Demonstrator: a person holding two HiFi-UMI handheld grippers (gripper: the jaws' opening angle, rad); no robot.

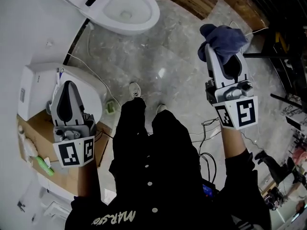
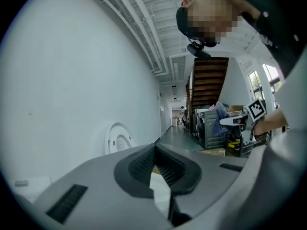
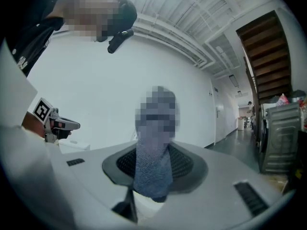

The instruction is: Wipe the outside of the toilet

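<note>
Insp. note: toilet [image 1: 120, 8] stands against the white wall at the top of head view, lid up, bowl open, on grey marble floor [image 1: 168, 66]. Your R gripper [image 1: 224, 51] is held up well to the right of the toilet, not touching it. Its claw is clamped on a blue cloth [image 1: 221, 35]. R gripper view confirms this: pads of R gripper [image 3: 153, 150] are pinched on the cloth [image 3: 153, 171], which stands up past the tips and hangs below them. Your L gripper [image 1: 70, 86] is nearer you than the toilet and to its left, over a white boxy unit [image 1: 43, 87] that sits on a cardboard box [image 1: 38, 128]. L gripper view shows the claw of L gripper [image 2: 156, 147] closed, tips together, nothing between. A white cable [image 1: 96, 75] runs along the floor from the toilet base toward that unit. Your shoes [image 1: 135, 90] are on the floor in front of the toilet, apart from it. No contact between cloth and toilet surface at this moment.
</note>
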